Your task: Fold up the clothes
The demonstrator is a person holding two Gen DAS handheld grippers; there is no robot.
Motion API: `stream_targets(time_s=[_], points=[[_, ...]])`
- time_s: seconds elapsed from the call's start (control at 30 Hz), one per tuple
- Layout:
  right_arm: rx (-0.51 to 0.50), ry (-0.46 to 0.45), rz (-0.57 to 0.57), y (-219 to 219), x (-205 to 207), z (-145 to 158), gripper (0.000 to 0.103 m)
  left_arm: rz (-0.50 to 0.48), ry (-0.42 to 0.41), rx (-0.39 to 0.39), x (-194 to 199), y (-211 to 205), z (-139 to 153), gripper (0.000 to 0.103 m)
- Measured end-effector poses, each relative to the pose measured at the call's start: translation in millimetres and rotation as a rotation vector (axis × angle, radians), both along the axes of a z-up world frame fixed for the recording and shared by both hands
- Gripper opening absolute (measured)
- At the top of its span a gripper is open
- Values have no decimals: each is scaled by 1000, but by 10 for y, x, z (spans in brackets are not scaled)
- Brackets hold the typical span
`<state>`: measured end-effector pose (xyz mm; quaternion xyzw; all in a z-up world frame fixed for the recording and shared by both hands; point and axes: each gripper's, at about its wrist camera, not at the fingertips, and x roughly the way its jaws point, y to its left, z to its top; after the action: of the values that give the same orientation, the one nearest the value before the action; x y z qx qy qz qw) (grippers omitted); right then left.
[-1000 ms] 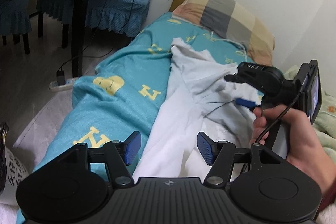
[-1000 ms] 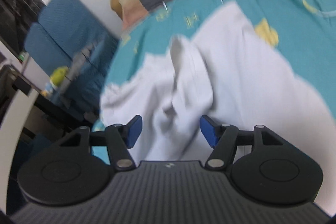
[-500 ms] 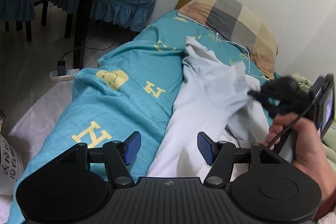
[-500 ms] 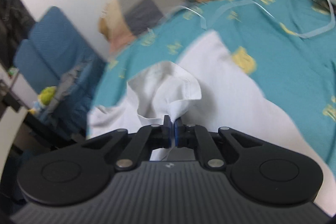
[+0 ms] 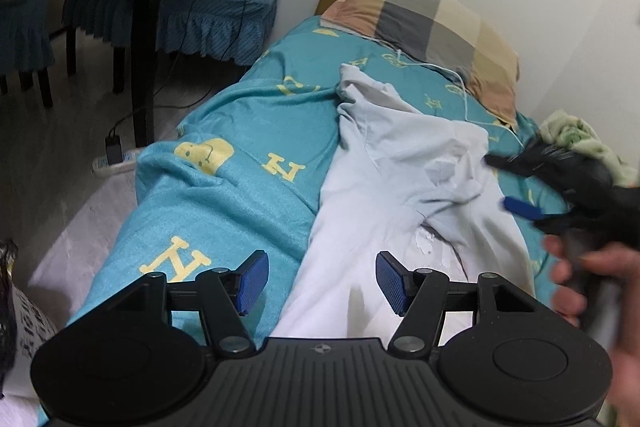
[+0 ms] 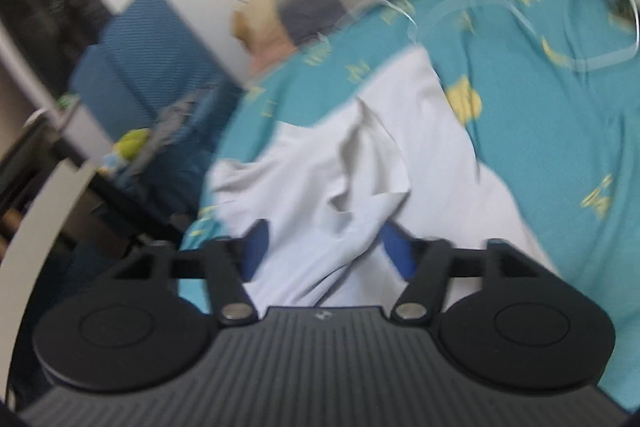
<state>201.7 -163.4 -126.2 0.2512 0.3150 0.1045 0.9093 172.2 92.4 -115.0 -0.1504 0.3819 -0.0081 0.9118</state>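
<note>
A pale white garment (image 5: 400, 163) lies lengthwise on the teal bed cover (image 5: 240, 131), one sleeve folded over its middle. My left gripper (image 5: 322, 281) hovers open over the garment's near edge, nothing between its blue pads. In the left wrist view my right gripper (image 5: 508, 185) is blurred at the garment's right side, held by a person's hand (image 5: 592, 291). In the right wrist view the right gripper (image 6: 326, 249) has its jaws opening. A loose fold of the garment (image 6: 344, 179) lies between the pads, which do not press on it.
A checked pillow (image 5: 432, 23) leans on the wall at the bed's head, a white cable (image 5: 460, 79) trailing from it. A green blanket (image 5: 576, 135) is bunched at the right. Left of the bed stand blue-covered chairs (image 5: 216, 7), a dark table leg (image 5: 144, 47) and a power strip (image 5: 116, 159).
The right gripper shut on a fold of the garment, carried it up and to the right, then opened again. The sleeve now lies folded across the garment. The left gripper stayed put.
</note>
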Motion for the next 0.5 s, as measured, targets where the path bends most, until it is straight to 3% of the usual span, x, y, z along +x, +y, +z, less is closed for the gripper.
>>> stream_targets(time_s=[0.13, 0.27, 0.3, 0.33, 0.5], points=[[-31, -10, 98, -42, -608, 367, 69, -34, -5, 48, -136, -94, 54, 62], [-56, -20, 117, -157, -1318, 655, 69, -72, 10, 58, -311, -213, 75, 65], [-60, -24, 121, -198, -1497, 708, 75, -90, 18, 63, -352, -255, 70, 65], [-72, -31, 122, -241, -1671, 746, 80, -107, 27, 68, -394, -298, 66, 65], [-168, -77, 190, -450, -2369, 731, 80, -114, 110, 7, -612, -292, 71, 65]])
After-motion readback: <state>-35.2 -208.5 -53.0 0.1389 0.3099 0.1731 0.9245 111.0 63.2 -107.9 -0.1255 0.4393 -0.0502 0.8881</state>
